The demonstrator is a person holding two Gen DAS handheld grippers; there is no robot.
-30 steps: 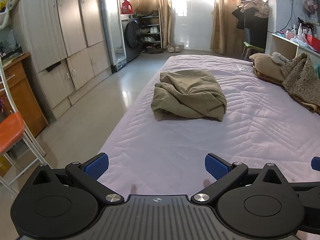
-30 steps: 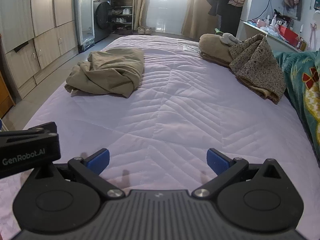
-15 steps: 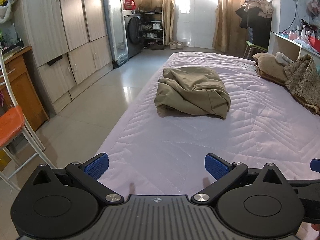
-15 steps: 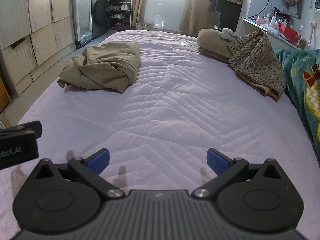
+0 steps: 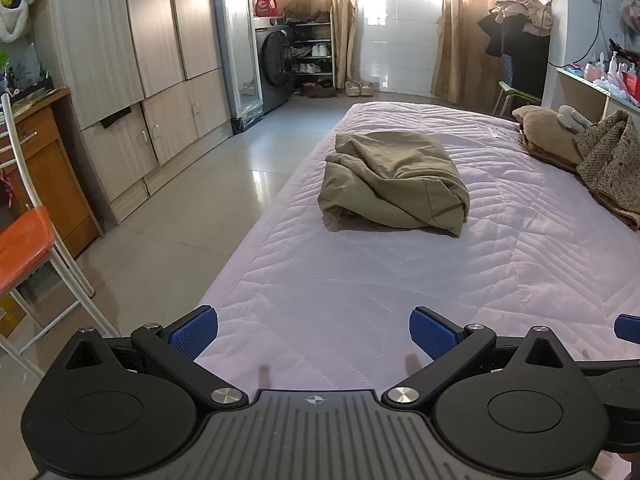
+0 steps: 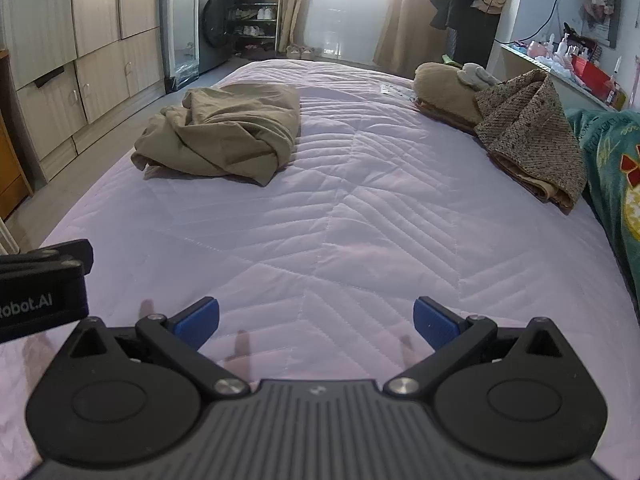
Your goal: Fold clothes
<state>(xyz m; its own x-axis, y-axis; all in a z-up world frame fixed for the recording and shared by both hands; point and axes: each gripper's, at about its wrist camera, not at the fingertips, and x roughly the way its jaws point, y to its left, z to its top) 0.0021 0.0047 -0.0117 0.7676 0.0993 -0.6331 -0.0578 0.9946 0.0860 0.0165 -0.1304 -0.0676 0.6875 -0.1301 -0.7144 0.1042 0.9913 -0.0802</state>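
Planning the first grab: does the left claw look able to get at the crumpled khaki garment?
Probably yes: the left claw is open and empty, and only bare quilt lies between it and the khaki garment ahead.

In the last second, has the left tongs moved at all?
Yes. The left tongs have moved forward along the bed: the crumpled khaki garment looks larger and nearer, and the wardrobe has slid outward. The tongs stand open.
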